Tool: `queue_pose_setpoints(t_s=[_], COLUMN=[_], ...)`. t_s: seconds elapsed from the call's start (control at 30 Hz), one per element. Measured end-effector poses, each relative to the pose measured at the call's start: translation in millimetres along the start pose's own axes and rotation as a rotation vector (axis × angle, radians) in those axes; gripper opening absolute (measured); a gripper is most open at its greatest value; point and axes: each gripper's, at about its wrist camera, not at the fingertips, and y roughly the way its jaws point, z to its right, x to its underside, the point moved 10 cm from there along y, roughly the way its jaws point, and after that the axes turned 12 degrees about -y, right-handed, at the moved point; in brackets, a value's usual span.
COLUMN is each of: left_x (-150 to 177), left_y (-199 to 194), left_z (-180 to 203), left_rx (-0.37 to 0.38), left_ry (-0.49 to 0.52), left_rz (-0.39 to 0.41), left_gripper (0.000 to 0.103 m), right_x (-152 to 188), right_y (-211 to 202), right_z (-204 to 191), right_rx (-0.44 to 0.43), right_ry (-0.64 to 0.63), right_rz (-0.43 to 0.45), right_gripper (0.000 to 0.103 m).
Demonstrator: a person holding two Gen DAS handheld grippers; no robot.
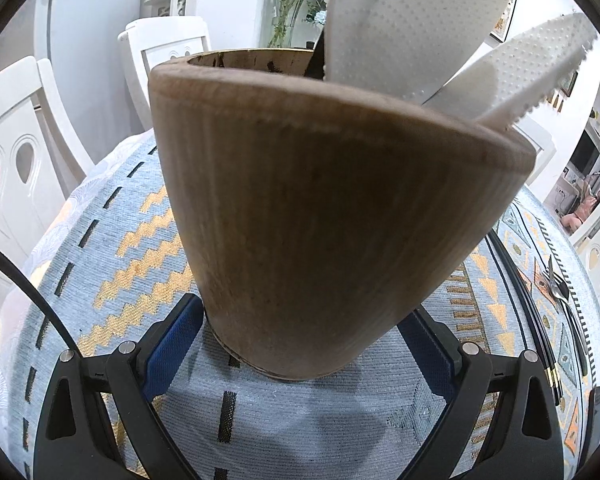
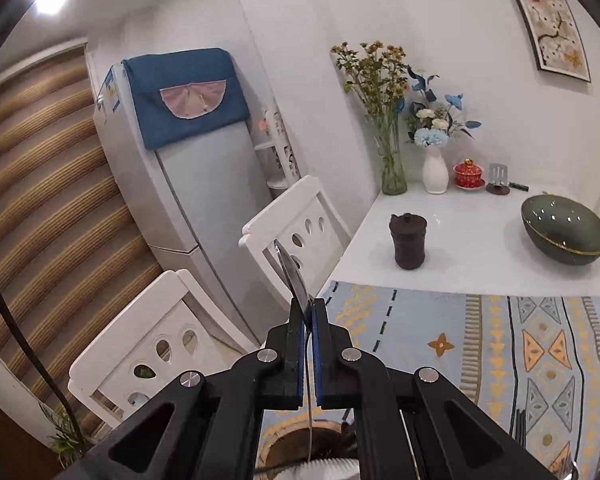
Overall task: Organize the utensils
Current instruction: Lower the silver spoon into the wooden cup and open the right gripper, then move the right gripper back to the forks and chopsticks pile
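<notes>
Two claws: left claw (image 1: 300,354) pinches the wooden holder (image 1: 320,208); right claw (image 2: 309,316) pinches a spoon (image 2: 294,276) above it

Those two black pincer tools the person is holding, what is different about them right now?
The left gripper stands wide, its blue pads on either side of the base of a wooden utensil holder on the patterned cloth. The right gripper is pinched shut on a thin metal utensil, seen edge-on, that sticks out past its tips. The left one sits low at the table; the right one is above the holder's mouth. Both have black arms and blue pads.
</notes>
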Motion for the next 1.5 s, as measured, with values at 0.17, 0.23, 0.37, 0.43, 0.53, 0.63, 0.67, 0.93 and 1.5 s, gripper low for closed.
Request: queue_pose_setpoints(t_s=[0.17,0.23,0.37,0.43,0.53,0.63,0.67,0.93,1.5], left_x=[-0.3,-0.2,1.9,2.3,2.4,2.2,2.2,3.1,0.6], left_y=[0.3,1.0,0.6,0.5,0.5,0.5,0.5,2.6,7.2], left_z=[-0.3,-0.6,-0.5,-0.2,0.7,0.7,0.7,0.4,3.5], left_rx=[0.0,-0.001,-0.003,-0.004,-0.004,-0.004,-0.004,-0.01,-0.026], left_ry=[0.0,0.001,0.002,0.003,0.004,0.003,0.003,0.003,0.007], left_rz=[0.002,0.001,-0.001,-0.001,-0.002,-0.002,-0.002,-0.011,-0.022], left_gripper=[0.097,0.097,0.097,0.097,0.097,0.097,0.097,0.097,0.097], right_x=[14.5,15.3,-5.5,-22.1,-34.8,-36.5,-34.2,20.5,229.8], right_y=[-12.1,-23.1,-60.8,-85.6,-111.4,-136.9,-147.3,-195.3,-148.8], right_z=[2.4,9.1,26.5,36.9,56.6,88.0,101.8,185.9,251.8], right_rx=[-0.039,-0.058,-0.1,-0.103,-0.038,0.029,0.05,0.313,0.42], right_ry=[0.014,0.055,0.15,0.166,0.153,0.192,0.218,0.283,0.422], right_rz=[-0.1,-0.132,-0.028,0.047,0.086,0.106,0.111,-0.02,-0.584], right_gripper=[0.011,0.016,0.053,0.054,0.054,0.054,0.054,0.063,0.03])
